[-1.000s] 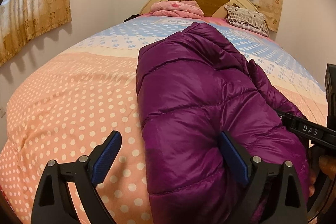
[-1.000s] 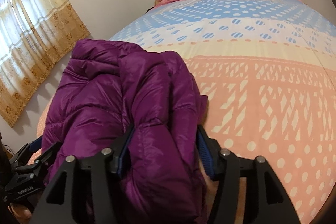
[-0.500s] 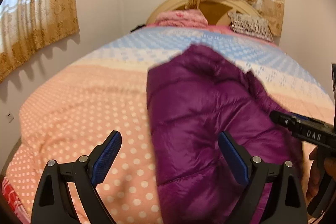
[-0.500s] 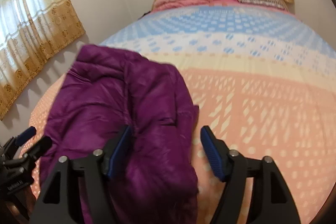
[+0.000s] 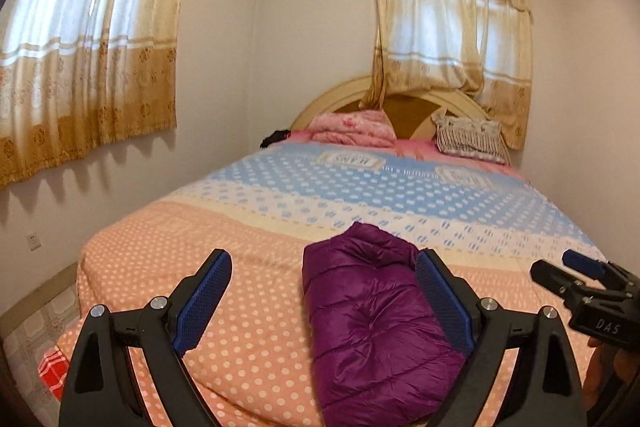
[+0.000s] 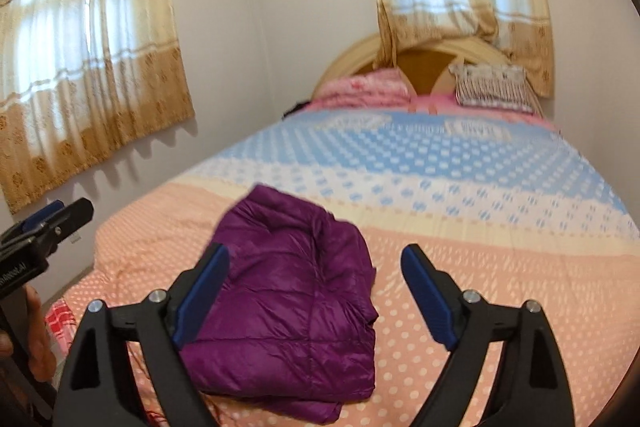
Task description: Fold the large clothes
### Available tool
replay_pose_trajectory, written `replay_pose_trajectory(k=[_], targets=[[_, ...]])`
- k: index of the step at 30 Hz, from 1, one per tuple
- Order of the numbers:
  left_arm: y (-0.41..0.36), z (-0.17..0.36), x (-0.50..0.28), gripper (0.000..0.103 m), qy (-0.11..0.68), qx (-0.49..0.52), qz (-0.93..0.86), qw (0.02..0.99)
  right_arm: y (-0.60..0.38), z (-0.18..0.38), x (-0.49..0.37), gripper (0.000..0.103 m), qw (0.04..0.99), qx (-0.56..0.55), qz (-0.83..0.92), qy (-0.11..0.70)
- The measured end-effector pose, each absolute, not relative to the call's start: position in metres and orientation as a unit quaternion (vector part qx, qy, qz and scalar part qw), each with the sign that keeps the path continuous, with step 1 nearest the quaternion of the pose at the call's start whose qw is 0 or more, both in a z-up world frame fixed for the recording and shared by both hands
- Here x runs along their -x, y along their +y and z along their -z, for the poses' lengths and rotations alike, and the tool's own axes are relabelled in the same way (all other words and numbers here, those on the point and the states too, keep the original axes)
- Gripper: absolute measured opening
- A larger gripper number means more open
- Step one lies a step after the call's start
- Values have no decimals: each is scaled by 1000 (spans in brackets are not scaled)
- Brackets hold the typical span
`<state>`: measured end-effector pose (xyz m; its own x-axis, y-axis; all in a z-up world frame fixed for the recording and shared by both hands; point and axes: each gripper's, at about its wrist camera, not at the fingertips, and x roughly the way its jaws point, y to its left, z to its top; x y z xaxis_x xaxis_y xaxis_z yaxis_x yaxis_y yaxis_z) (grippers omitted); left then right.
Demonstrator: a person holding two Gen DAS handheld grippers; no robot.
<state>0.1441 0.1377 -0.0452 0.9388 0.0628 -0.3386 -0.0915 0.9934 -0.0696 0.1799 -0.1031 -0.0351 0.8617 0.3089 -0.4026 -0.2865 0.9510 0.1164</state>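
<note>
A purple puffer jacket [image 5: 372, 323] lies folded into a compact bundle on the peach polka-dot part of the bed cover, near the foot of the bed; it also shows in the right wrist view [image 6: 288, 291]. My left gripper [image 5: 324, 291] is open and empty, held back above the bed's foot with the jacket in front of it. My right gripper [image 6: 316, 291] is open and empty, also held back from the jacket. Each gripper shows at the edge of the other's view, the right one [image 5: 584, 283] and the left one [image 6: 44, 227].
The bed [image 5: 200, 259] has a peach, cream and blue dotted cover. At its head are a pink folded blanket [image 5: 352, 127], a striped pillow [image 5: 468, 139] and a curved headboard [image 5: 404, 107]. Curtained windows [image 5: 88, 59] are on the left and back walls. A red checked cloth [image 5: 52, 367] lies on the floor at left.
Both grippers have pulled back and up from the jacket. The right gripper, shut on the jacket's fabric a second ago, has opened and let go. The jacket now rests folded on the bed.
</note>
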Motion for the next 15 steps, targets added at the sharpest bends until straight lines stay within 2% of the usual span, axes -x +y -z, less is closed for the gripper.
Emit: replay_pose_trajectory(k=[15], targets=[[138,42,-138,94,166,46,-40,984,-104,30,-166,91,965,-29,-166,201]])
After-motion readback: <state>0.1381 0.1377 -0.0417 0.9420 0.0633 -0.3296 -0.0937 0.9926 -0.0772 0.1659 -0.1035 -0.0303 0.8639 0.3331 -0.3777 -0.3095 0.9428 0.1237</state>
